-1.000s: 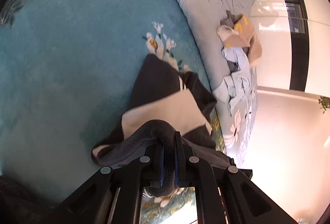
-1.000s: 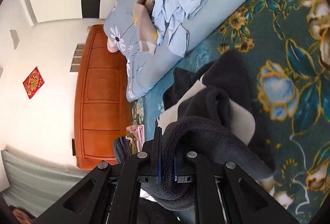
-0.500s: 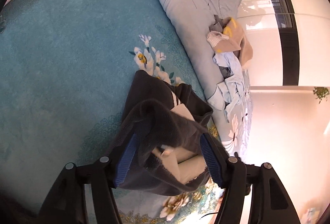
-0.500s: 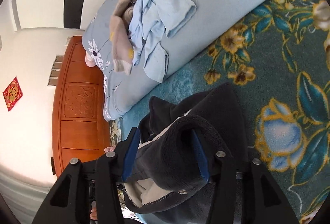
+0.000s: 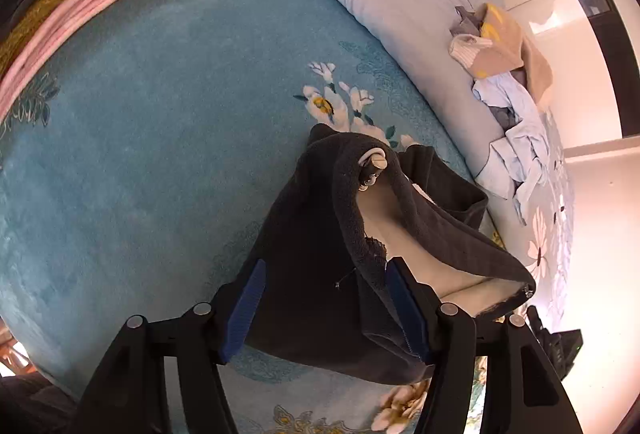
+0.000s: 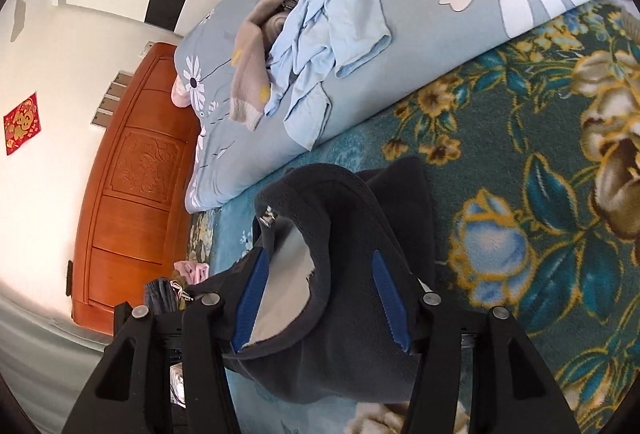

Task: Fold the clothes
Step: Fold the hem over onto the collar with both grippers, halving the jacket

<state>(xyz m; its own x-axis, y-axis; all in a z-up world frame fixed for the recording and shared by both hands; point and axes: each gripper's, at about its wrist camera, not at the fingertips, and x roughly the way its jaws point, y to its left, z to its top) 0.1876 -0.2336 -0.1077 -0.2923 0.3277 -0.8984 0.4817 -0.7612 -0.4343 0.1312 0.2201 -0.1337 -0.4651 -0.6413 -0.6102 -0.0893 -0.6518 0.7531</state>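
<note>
The dark fleece garment (image 5: pixel 316 274) lay bunched on the teal flowered blanket (image 5: pixel 140 154), its cream lining showing. The left gripper (image 5: pixel 324 308) stood wide apart around the folded edge, gripping nothing; the right gripper (image 6: pixel 316 304) was just as wide, the fleece loose between its fingers. The thick fold looked springy to me and might flop open, or a fingertip might snag the zipper pull (image 5: pixel 374 160)

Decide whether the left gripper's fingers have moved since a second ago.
Yes. The left gripper has opened: its blue pads, earlier pinched on the dark fleece garment, now stand wide apart, with the garment lying on the teal blanket.
</note>
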